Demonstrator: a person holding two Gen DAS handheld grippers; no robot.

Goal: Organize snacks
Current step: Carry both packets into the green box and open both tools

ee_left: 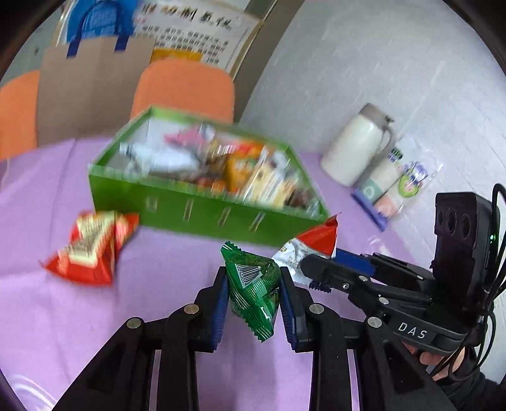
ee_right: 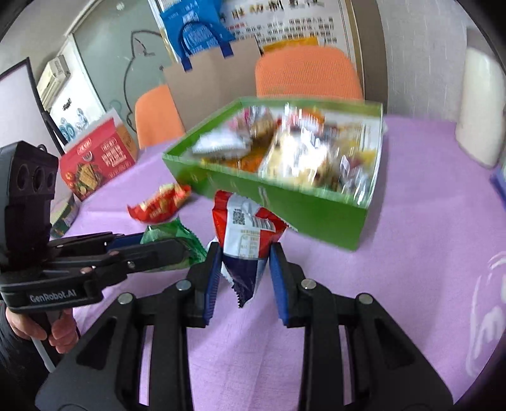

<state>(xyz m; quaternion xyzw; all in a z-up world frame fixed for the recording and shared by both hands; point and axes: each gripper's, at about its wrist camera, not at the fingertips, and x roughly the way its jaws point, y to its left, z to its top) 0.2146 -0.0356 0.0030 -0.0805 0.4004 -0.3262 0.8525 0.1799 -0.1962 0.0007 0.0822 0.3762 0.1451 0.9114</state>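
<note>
Snacks fill one green box (ee_left: 202, 215) on the purple-covered bench (ee_left: 158, 316), its contents blurred beyond counting. Three packets are outside it: a red packet (ee_left: 90, 245) lying on the cloth just left of the box, a green packet (ee_left: 253, 284) clenched in the left tongs (ee_left: 254, 292), and a red-white-blue packet (ee_right: 245, 240) clenched in the right tongs (ee_right: 243, 275). Both held packets hang near the box's front wall. Bare cloth lies in front of the box.

A purple tablecloth (ee_left: 164, 316) covers the table; at twelve o'clock two orange chairs (ee_right: 308, 74) stand, printed poster (ee_right: 294, 28) on the wall behind, grey textured wall (ee_left: 363, 72) at two o'clock.
</note>
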